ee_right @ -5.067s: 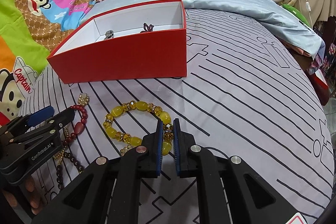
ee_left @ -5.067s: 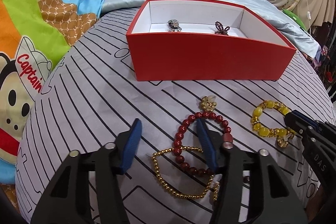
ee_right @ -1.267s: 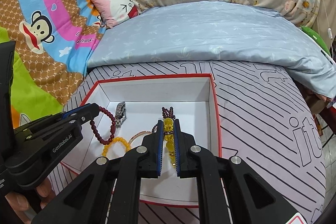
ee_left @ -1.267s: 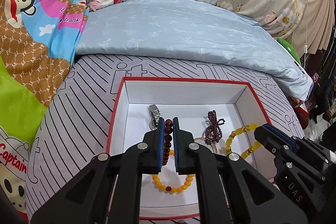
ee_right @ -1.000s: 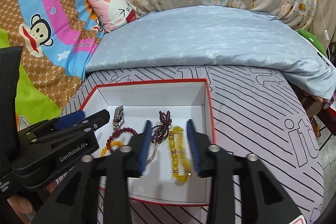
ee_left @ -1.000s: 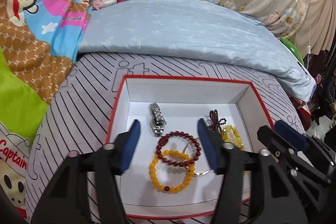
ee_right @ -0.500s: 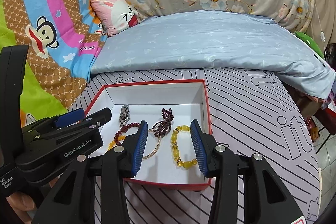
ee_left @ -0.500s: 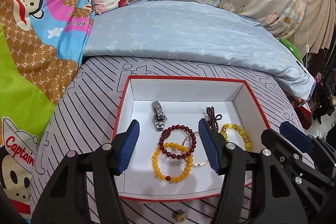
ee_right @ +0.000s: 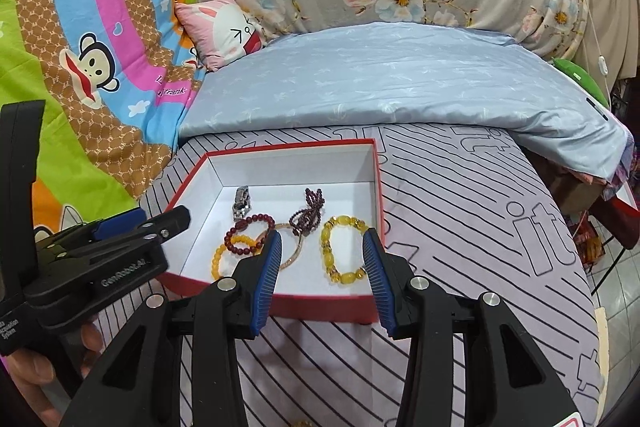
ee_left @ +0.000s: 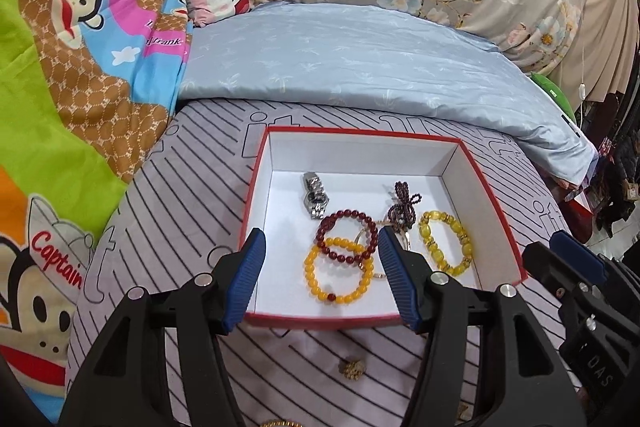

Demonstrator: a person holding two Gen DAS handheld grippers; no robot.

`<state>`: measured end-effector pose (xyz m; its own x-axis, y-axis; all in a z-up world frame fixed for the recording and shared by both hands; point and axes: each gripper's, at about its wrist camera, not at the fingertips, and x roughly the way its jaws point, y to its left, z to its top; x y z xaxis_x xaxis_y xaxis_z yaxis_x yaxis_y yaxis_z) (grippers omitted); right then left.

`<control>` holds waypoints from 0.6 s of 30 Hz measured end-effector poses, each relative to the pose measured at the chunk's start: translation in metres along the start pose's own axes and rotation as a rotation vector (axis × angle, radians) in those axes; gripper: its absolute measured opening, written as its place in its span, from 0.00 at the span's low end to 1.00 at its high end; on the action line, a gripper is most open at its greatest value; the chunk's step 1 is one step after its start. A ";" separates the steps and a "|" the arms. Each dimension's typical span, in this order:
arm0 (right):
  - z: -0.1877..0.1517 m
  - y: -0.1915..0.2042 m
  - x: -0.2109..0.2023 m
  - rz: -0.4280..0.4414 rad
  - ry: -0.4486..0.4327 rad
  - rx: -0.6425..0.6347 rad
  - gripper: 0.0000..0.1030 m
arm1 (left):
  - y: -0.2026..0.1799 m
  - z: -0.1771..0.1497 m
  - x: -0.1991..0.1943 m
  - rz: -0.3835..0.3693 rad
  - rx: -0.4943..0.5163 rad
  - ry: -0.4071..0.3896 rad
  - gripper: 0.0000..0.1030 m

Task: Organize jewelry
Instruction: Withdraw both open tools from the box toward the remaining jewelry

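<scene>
Both my grippers hover spread and empty at the near edge of the red cardboard box [ee_left: 256,187], and the jewelry lies inside it.

I see the left gripper [ee_left: 320,267] with blue pads wide apart, nothing between them; same for the right gripper [ee_right: 322,263]. On the box's white floor the silver metal watch [ee_left: 316,197] lies with its long axis running near to far. Nearer, the dark red bead bracelet [ee_left: 347,235] overlaps the amber-yellow bead bracelet [ee_left: 338,277], both flat. The purple bead strand [ee_left: 402,209] is bunched to their right, the chunky yellow stone bracelet [ee_left: 445,243] farthest right. Only my left view catches the small gold charm [ee_left: 351,368] outside on the striped grey bedcover [ee_left: 180,227]. Only my right view shows the thin rose-gold bangle [ee_right: 294,251] clearly, plus a hand [ee_right: 36,375] gripping the left tool.
</scene>
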<state>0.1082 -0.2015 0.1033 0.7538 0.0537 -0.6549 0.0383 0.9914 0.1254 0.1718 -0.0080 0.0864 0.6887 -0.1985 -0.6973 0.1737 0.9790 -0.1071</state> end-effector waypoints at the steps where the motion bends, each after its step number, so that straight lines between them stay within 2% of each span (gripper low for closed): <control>1: -0.004 -0.002 -0.002 -0.003 0.005 0.004 0.43 | 0.003 -0.003 -0.002 -0.007 -0.009 0.007 0.54; 7: -0.027 -0.014 -0.013 -0.031 0.032 0.013 0.50 | 0.019 -0.032 -0.016 -0.003 -0.058 0.030 0.55; 18: -0.081 -0.028 -0.029 -0.054 0.111 0.041 0.51 | 0.039 -0.096 -0.032 0.040 -0.057 0.089 0.55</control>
<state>0.0324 -0.2209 0.0583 0.6730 0.0151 -0.7395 0.1055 0.9876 0.1161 0.0886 0.0414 0.0362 0.6287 -0.1569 -0.7617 0.1057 0.9876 -0.1161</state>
